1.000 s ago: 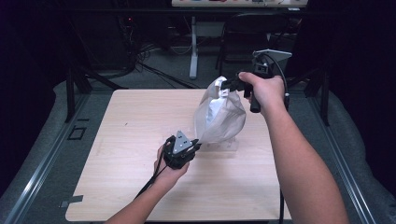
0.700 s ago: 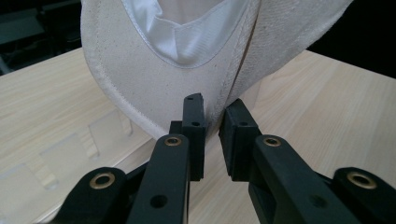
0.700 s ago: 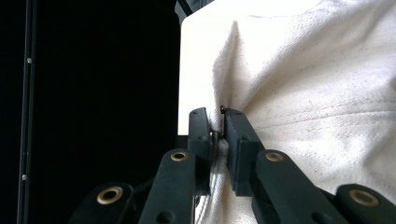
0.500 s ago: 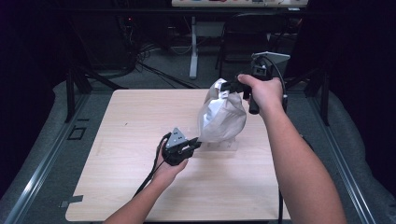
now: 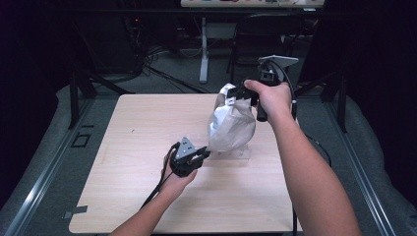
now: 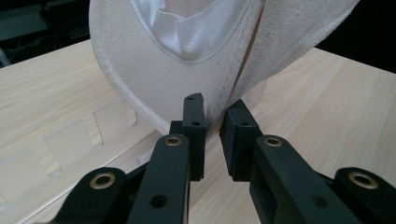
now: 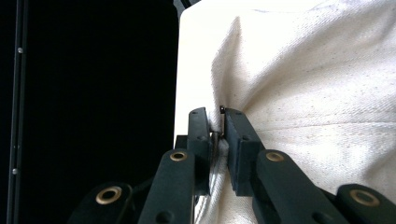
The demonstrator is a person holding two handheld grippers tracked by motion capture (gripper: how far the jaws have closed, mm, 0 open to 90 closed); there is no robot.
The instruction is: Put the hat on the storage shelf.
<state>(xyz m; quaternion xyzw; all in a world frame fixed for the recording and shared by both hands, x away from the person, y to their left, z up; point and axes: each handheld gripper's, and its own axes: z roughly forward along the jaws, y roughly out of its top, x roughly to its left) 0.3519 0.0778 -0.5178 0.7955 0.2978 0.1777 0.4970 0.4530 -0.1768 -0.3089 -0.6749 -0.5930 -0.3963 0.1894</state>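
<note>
Two grippers hold one cloth bag (image 5: pixel 230 124) over the far right part of the desk (image 5: pixel 137 147). My right gripper (image 5: pixel 239 92) has its fingers clamped narrow on the bag's top edge, lifting it. My left gripper (image 5: pixel 202 154) pinches the bag's lower edge, fingers nearly closed on the fabric. A clear slotted rack (image 5: pixel 235 154) lies flat on the desk right under the bag, its cut-outs just beside my left fingers (image 6: pixel 194 126). Beyond the desk stand a chair and tangled cables on the floor.
</note>
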